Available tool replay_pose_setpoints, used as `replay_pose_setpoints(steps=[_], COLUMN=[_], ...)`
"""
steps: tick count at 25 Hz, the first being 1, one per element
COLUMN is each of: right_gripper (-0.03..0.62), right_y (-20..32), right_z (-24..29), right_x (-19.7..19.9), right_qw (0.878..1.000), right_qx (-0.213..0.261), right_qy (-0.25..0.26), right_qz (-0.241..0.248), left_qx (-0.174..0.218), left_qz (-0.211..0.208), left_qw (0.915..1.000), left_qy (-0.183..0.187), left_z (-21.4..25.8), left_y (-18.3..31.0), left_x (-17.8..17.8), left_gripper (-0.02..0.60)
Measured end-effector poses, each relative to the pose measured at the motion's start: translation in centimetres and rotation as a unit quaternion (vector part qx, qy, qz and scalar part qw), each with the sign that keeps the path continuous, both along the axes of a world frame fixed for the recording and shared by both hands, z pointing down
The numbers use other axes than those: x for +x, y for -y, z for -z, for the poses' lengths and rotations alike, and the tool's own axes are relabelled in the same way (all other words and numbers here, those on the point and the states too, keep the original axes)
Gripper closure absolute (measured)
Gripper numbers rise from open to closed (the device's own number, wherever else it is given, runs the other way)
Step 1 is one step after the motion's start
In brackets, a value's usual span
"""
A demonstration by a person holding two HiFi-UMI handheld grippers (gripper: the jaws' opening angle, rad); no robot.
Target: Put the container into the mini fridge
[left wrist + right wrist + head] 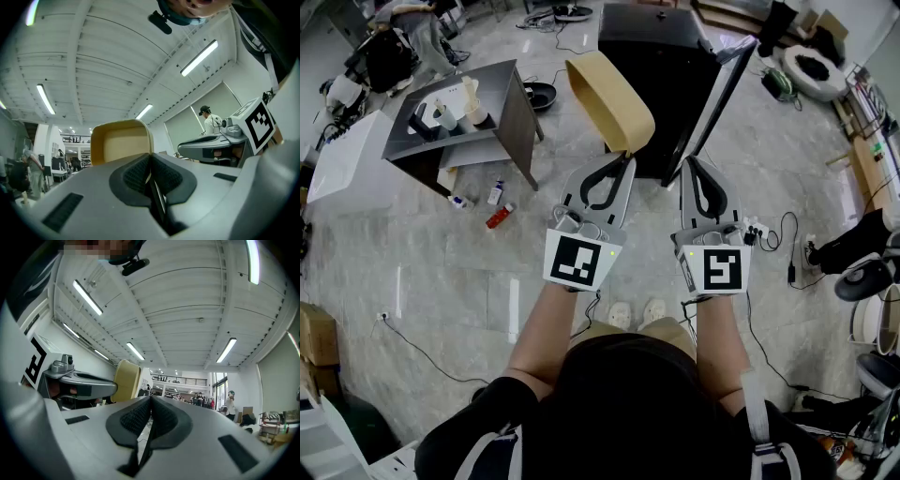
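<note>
A tan, shallow plastic container [609, 98] stands on edge, gripped by its rim at the tip of my left gripper [623, 156], which is shut on it. From the left gripper view the container [122, 140] rises just beyond the closed jaws of the left gripper [150, 155]. The black mini fridge [661, 56] stands right ahead on the floor, its door [724, 84] swung open to the right. My right gripper [689, 161] is held beside the left one, shut with nothing in it. The right gripper view shows the container [126, 380] to the left of the closed right gripper [151, 399].
A grey low table [511, 103] holding cups and bottles stands at the left, with small bottles [497, 192] and a red item [499, 217] on the floor before it. Cables and a power strip [792, 272] lie at the right. A white board [347, 159] sits far left.
</note>
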State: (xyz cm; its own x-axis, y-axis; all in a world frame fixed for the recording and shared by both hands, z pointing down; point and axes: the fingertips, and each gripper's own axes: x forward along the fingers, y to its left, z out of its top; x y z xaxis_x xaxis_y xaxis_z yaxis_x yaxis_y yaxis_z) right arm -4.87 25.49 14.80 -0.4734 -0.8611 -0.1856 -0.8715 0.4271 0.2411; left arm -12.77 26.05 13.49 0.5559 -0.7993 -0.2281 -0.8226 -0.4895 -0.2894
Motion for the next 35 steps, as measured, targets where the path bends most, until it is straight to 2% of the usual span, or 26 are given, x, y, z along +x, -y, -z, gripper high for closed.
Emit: replay_pose_setpoints(steps=[7,11,21,29,35], right_gripper=[0.557,0.557,0.557,0.557,0.557], right_y=[-0.4,-0.6,-1.0,-1.4,-1.4], right_z=[0.1,0.2,0.3,0.2,0.1], right_x=[0.1,0.7,0.8,1.0,1.6], right_qw=[1.0,1.0,1.0,1.0,1.0], right_qx=[0.001,0.002,0.002,0.002,0.0], right_qy=[0.001,0.001,0.019,0.02,0.019], right_qz=[-0.001,-0.004,-0.003,-0.008,-0.009], left_qx=[0.003,-0.002,0.003,-0.003,-0.005], left_qz=[0.0,0.0,-0.004,-0.008,-0.014], left_qw=[1.0,0.9999,1.0,0.9998,0.9998], left_qy=[0.005,-0.012,0.001,-0.018,-0.011], left_z=[0.1,0.3,0.3,0.2,0.1], left_y=[-0.4,-0.6,-1.0,-1.2,-1.1], left_x=[-0.1,0.0,-0.2,-0.6,0.1], left_gripper=[0.554,0.554,0.554,0.554,0.554])
